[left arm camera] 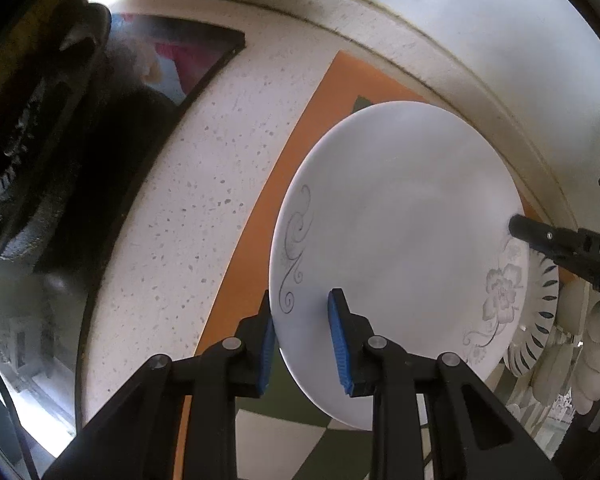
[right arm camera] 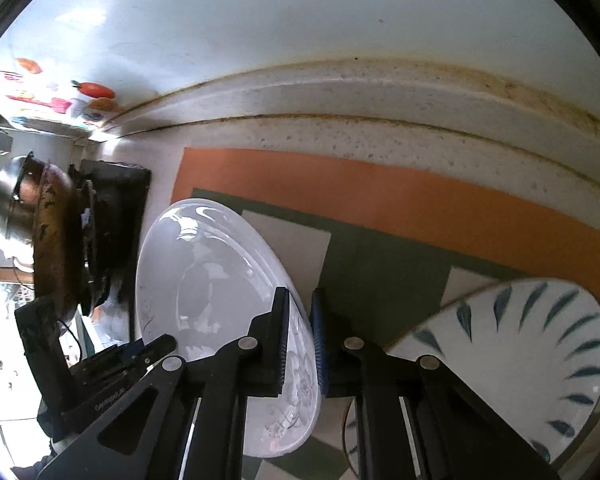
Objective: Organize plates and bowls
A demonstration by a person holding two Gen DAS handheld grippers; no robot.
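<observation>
One white flowered plate (left arm camera: 400,240) is held on edge above an orange-bordered mat (right arm camera: 380,196), clamped at opposite rims by left gripper (left arm camera: 302,344) and right gripper (right arm camera: 302,340). One blue-leaf bowl (right arm camera: 540,360) is seen beside it. Speckled counter (left arm camera: 200,200), white wall (right arm camera: 300,12).

Plate (left arm camera: 400,240) glazed ceramic, glossy, smooth, grey floral print. Bowl (right arm camera: 532,364) glazed ceramic, blue leaf strokes. Counter (left arm camera: 188,200) speckled stone, matt. Mat (right arm camera: 380,200) flat, matt, orange and green. Pads (left arm camera: 337,344) ribbed blue rubber; fingers black matt plastic. Pot (right arm camera: 8,204) shiny steel, far left. Pan (right arm camera: 54,236) brown, dull.
</observation>
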